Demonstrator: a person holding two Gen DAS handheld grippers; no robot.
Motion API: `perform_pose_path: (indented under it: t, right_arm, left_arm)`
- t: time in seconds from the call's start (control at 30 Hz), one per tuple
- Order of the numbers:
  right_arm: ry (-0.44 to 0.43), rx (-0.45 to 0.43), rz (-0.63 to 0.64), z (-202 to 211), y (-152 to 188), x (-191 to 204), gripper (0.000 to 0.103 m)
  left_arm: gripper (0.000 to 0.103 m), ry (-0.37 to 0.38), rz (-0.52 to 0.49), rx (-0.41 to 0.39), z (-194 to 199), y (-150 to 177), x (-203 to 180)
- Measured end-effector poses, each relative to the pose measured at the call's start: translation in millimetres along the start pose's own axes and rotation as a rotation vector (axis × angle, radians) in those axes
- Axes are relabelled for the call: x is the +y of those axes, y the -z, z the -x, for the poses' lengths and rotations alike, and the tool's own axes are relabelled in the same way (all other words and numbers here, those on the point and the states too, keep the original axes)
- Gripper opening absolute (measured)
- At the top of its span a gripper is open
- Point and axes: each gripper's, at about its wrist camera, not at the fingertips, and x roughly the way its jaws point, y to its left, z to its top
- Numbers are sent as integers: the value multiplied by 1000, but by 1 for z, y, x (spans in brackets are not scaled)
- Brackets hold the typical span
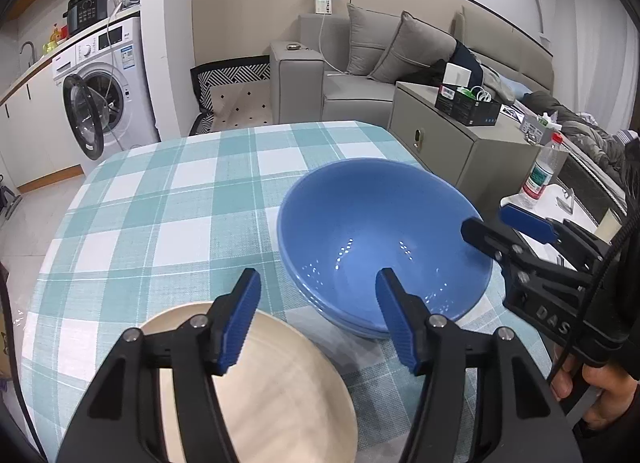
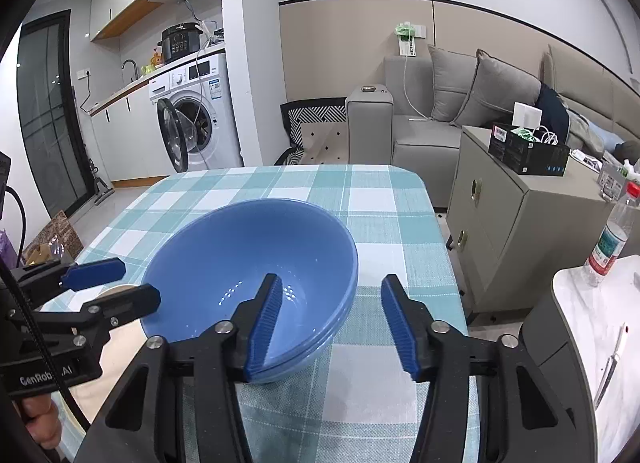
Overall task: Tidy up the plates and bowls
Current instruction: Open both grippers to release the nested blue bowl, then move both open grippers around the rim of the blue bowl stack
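Blue bowls [image 1: 384,239] sat nested mid-table on the checked cloth [image 1: 160,191], beige plate [image 1: 280,383] just beside. Left gripper [image 1: 316,319] & right gripper [image 2: 330,323] both gaped wide, holding nothing, prob. stacking's done.

left gripper [image 1: 318,317]: black angular frame, ribbed blue finger pads [image 1: 236,323], silver round screws, white "GenRob..AI" lettering on its side | right gripper [image 2: 330,323]: same black frame, blue ribbed pads, silver screws, embossed "DAS" | cable [image 1: 592,295]: black, along the right gripper | sleeve [image 1: 624,343]: dark
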Motion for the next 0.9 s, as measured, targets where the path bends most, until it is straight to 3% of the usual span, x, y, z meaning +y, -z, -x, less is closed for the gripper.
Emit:
perform_pose_path:
  t: [0.03,0.1,0.3,0.47,0.9]
  right_arm:
    - [-10,-3,-5,1,0,-1,71]
    - [-22,-10,-10,3,-1,-2,79]
    - [-40,-14,-31,6,-1,-7,93]
    - [-46,-16,-64,6,-1,-14,101]
    - [-54,37,-76,-5,5,-20,102]
  left_arm:
    - [67,0,3,-2,0,-1,1]
    - [85,0,16,-15,2,-1,4]
    - [103,6,19,-38,4,-3,10]
    - [103,4,54,-39,2,-4,21]
    - [103,0,84,26,-21,-4,26]
